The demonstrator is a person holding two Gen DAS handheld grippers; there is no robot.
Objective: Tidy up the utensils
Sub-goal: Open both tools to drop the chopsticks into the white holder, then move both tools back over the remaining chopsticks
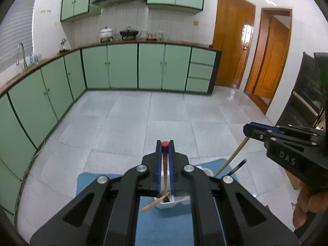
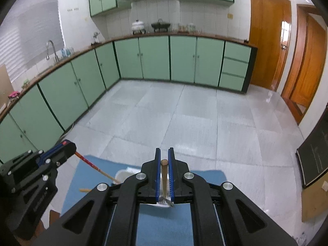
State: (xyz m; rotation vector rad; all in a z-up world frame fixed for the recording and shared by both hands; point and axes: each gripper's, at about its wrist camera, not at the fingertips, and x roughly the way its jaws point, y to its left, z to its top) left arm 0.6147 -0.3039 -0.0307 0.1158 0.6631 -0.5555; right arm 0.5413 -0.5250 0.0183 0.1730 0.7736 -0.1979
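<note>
Green kitchen cabinets [image 2: 155,59] and a pale tiled floor fill the background, and down at the bottom edge there's a blue mat [image 2: 164,221] on the tabletop with a white utensil holder [image 2: 123,175] sitting on it.

Left gripper [image 1: 165,143] is clenched on a red-capped chopstick [image 1: 164,160], held by its top end so the thin end points down toward the holder. From the right wrist view you can see that stick slanting from the left gripper down to the cup rim, so my guess is it's being steered in tip first.

Right gripper [image 2: 164,153] is clamped on a wooden-handled utensil [image 2: 164,174], also by the top of the handle, with what looks like a fork head hanging at the bottom, just over the white holder. Can't tell whether it's touching the holder or not.

Another light wooden stick [image 1: 155,204] lies angled at the holder; it's unclear whether it's resting inside or across the rim.

Both held high on the handle, which makes sense for dropping things in upright. I'd say we're mid-placement, nothing let go yet.
</note>
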